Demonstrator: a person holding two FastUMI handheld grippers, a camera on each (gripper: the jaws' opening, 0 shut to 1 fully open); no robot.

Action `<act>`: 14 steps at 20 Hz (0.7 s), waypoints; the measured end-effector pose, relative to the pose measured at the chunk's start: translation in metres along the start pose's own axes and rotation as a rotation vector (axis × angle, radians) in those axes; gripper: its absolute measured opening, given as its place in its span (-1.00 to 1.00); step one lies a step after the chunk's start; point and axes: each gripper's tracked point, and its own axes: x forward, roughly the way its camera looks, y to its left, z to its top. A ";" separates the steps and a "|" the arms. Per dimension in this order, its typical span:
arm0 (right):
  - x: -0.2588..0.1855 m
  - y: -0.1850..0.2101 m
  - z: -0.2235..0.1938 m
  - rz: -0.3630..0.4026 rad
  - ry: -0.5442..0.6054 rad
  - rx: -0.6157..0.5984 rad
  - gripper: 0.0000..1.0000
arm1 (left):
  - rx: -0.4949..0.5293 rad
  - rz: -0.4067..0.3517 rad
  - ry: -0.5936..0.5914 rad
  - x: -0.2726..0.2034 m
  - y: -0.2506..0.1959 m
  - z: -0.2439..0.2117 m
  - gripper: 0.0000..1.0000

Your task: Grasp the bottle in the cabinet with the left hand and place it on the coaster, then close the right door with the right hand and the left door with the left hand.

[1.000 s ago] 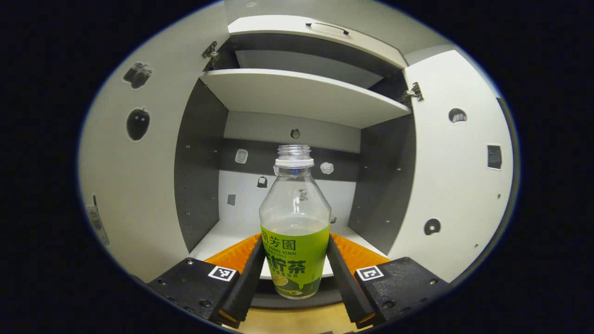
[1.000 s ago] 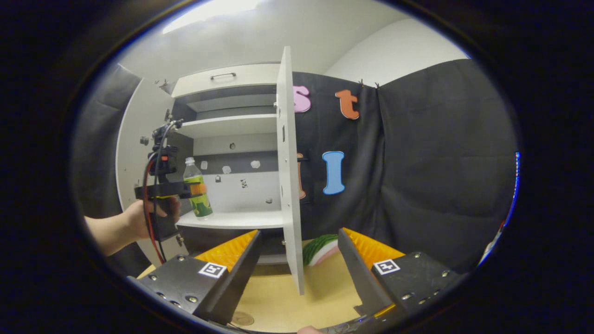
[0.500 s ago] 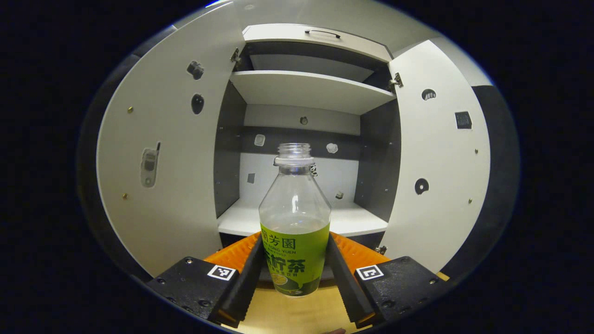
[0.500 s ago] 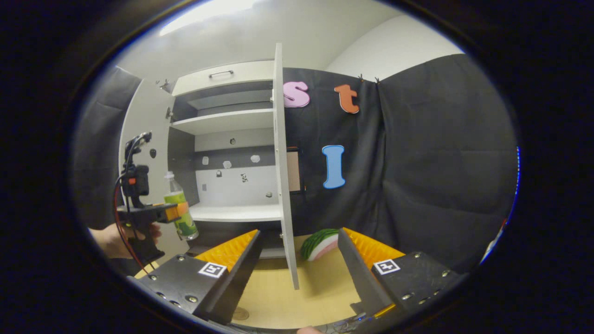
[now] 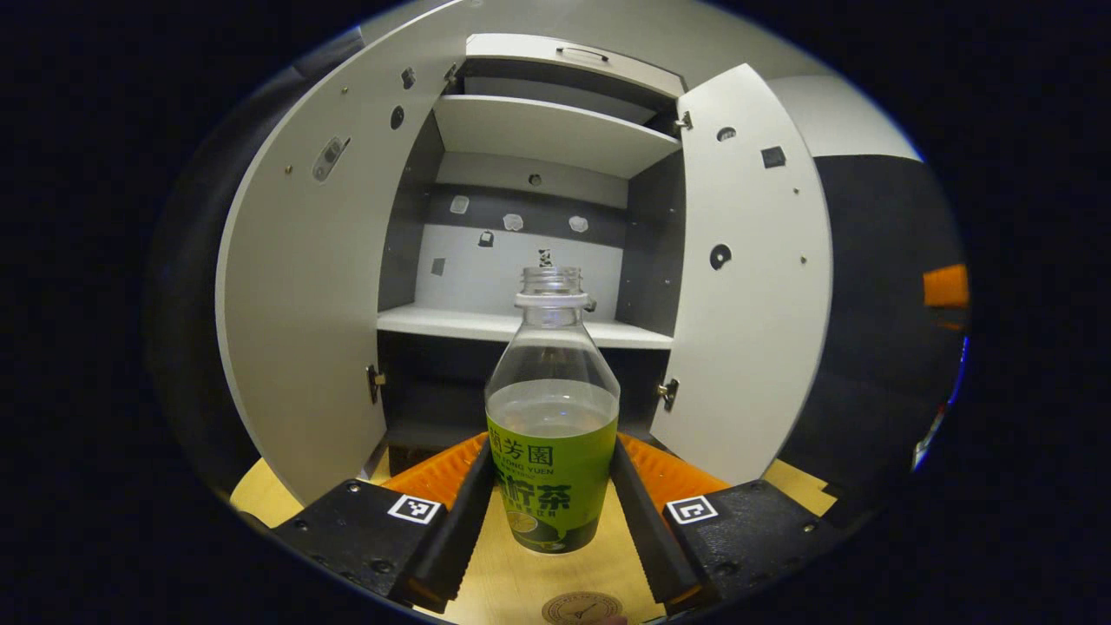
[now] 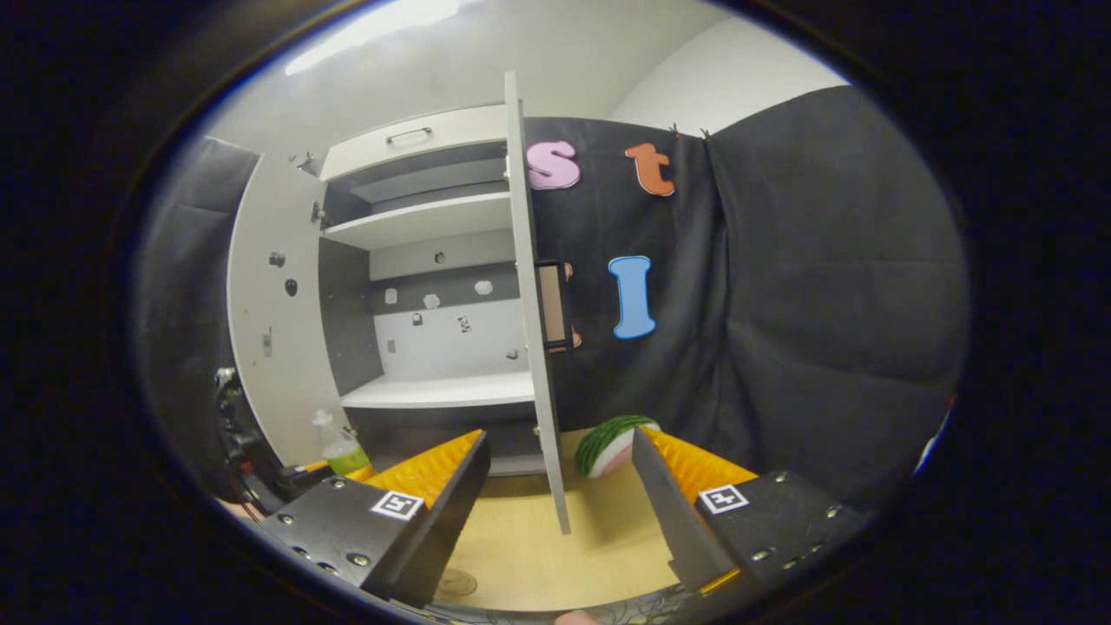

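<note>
My left tongs [image 5: 552, 495] clamp both fingers on the clear, uncapped, green-labelled plastic bottle [image 5: 552, 417], upright above the pale wooden worktop [image 5: 529, 582], with the round coaster [image 5: 581, 608] at 6 o'clock. My right tongs [image 6: 560, 486] gape empty; the white cabinet's right door [image 6: 534, 347] stands edge-on at 12 o'clock.

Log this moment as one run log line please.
phase: carrying to coaster | left gripper: shut on bottle, outside cabinet | right gripper: open, idle | doors: both open

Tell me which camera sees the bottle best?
The left gripper view: the bottle stands big and centred between the left gripper fingers. The right gripper view catches just its small top at the lower left.
</note>
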 end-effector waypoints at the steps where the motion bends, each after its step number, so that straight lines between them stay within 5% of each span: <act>1: 0.000 0.003 -0.001 0.010 0.005 0.001 0.98 | 0.020 -0.017 0.004 -0.004 -0.005 -0.016 0.59; 9: 0.010 0.022 -0.018 0.070 0.054 0.013 0.98 | 0.122 -0.088 0.133 -0.024 -0.025 -0.135 0.59; 14: 0.028 0.031 -0.038 0.078 0.108 -0.002 0.99 | 0.110 -0.145 0.134 -0.028 -0.040 -0.153 0.60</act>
